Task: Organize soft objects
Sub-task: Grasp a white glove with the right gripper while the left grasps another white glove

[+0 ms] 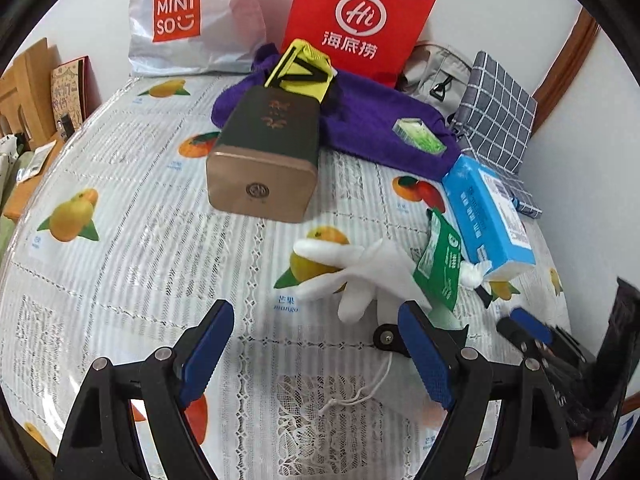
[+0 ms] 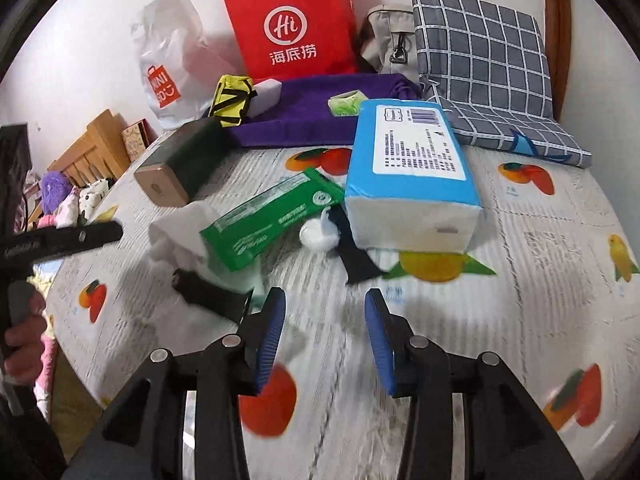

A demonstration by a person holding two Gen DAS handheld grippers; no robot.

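Note:
A white glove (image 1: 360,276) (image 2: 180,232) lies on the fruit-print tablecloth (image 1: 120,280), just past the tips of my left gripper (image 1: 316,320). That gripper is open with nothing between its pads. A green packet (image 1: 438,264) (image 2: 272,220) partly overlaps the glove's right side. Beside it are a small white wad (image 2: 318,236) and a blue tissue pack (image 1: 488,216) (image 2: 412,168). My right gripper (image 2: 326,304) is open over bare cloth in front of these, holding nothing. A purple towel (image 1: 372,128) (image 2: 320,116) lies further back, with a yellow pouch (image 1: 304,72) on its left end.
A dark box with a gold end (image 1: 264,152) lies in the middle. Against the wall stand a red paper bag (image 1: 360,20), a white Miniso bag (image 1: 180,20), a grey bag (image 2: 388,36) and a grid-pattern cloth (image 2: 480,60). A person's hand (image 2: 20,332) holds the left gripper's handle.

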